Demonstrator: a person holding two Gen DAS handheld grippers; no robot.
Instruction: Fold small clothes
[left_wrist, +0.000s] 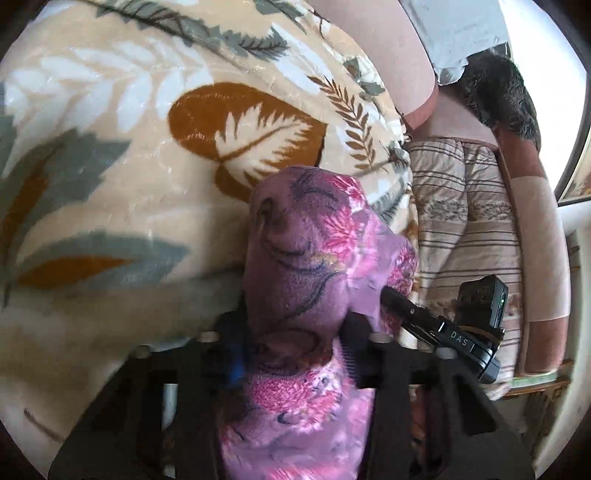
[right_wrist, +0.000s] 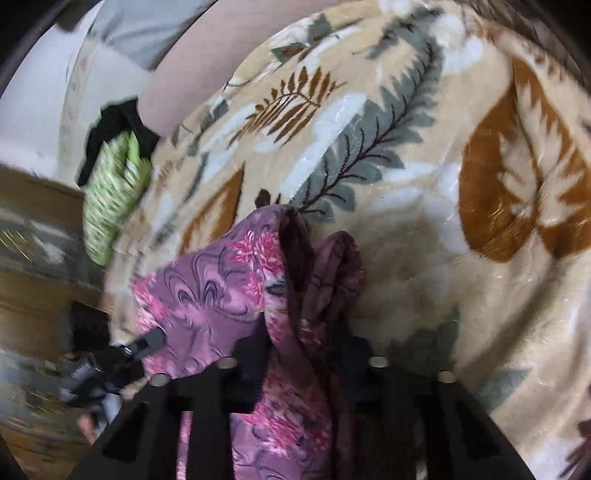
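Observation:
A small purple garment (left_wrist: 295, 251) with pink flowers is bunched up over a cream blanket (left_wrist: 110, 129) printed with brown and grey leaves. My left gripper (left_wrist: 295, 332) is shut on it, the fabric filling the gap between its black fingers. In the left wrist view my right gripper (left_wrist: 391, 295) comes in from the right with its tip pushed into the cloth. In the right wrist view the same garment (right_wrist: 207, 288) hangs in folds between the right gripper's (right_wrist: 304, 343) fingers, which are shut on it. The left gripper (right_wrist: 155, 338) holds its lower left edge above the blanket (right_wrist: 406, 184).
A green patterned garment (right_wrist: 110, 192) and a black one (right_wrist: 118, 122) lie at the blanket's left edge. Striped bedding (left_wrist: 454, 206) and a pink padded edge (left_wrist: 539, 236) run along the right of the left wrist view. A dark furry thing (left_wrist: 506, 92) sits far right.

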